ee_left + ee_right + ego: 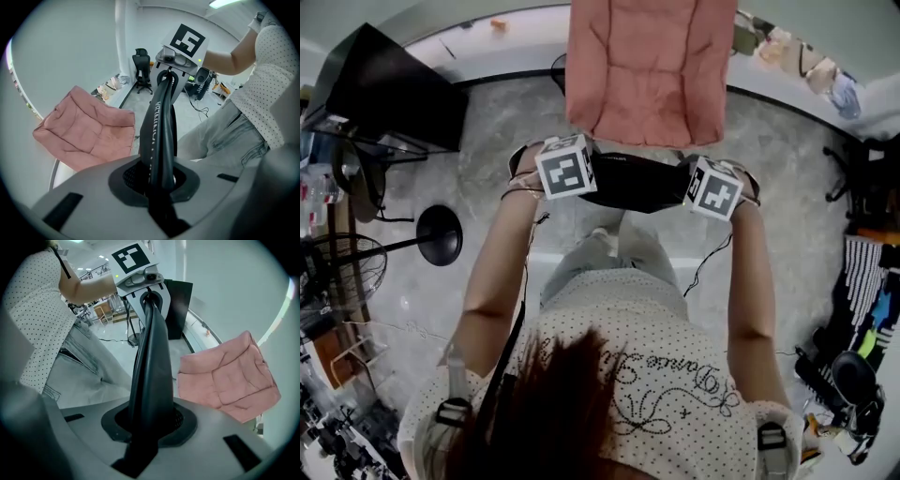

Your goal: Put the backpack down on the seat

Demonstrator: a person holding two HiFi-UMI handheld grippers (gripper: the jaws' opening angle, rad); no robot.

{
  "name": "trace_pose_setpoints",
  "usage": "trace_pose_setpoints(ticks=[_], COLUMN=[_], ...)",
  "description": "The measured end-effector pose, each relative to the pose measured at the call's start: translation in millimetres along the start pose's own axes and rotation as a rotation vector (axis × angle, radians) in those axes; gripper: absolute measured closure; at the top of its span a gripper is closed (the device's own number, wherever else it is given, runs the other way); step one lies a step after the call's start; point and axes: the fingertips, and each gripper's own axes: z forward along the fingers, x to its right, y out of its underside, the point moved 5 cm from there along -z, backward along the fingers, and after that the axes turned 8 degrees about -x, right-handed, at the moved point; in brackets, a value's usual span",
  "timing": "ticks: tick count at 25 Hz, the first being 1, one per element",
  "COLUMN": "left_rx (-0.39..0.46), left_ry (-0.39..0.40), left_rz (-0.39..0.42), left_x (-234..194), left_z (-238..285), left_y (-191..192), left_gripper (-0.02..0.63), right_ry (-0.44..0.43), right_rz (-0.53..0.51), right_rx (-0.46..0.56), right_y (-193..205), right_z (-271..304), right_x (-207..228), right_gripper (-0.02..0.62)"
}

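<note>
I hold a black backpack [636, 184] stretched between both grippers, in front of my legs and above the floor. In the head view the left gripper [574, 178] grips its left end and the right gripper [705, 189] its right end. The left gripper [159, 183] is shut on a black edge of the backpack [161, 126] that runs straight to the other gripper's marker cube [186, 41]. Likewise the right gripper [145, 427] is shut on the black fabric [151, 366]. A pink cushioned seat [649, 66] [86, 132] [230, 376] stands just beyond the backpack, apart from it.
A black panel [389, 84] leans at the far left, with a round black stand base [439, 234] and a wire fan [337, 272] on the floor near it. Clutter and cables [862, 300] line the right side. A black office chair [142, 70] stands farther off.
</note>
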Motion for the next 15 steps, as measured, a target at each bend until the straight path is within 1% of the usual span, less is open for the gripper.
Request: trace_pose_setpoints(ticks=[5, 8, 12, 15], left_rx=[-0.015, -0.008, 0.002, 0.009], left_ry=[-0.02, -0.032, -0.05, -0.054], left_rz=[-0.052, -0.069, -0.115, -0.13], left_x=[-45.3, -71.5, -102.1, -123.8], left_z=[7.7, 8.0, 7.4, 9.7], left_y=[-23.5, -42.3, -61.4, -77.2], left_gripper=[0.56, 0.56, 0.56, 0.56], right_ry=[-0.011, -0.006, 0.01, 0.019], right_rz=[-0.046, -0.07, -0.114, -0.135], right_rx=[0.007, 0.005, -0.004, 0.007], right_y=[17.5, 29.4, 40.4, 50.6], right_z=[-6.9, -16.9, -31.0, -36.4], right_x=[55.8, 88.9, 131.9, 160.0], right_gripper=[0.509, 0.509, 0.509, 0.509])
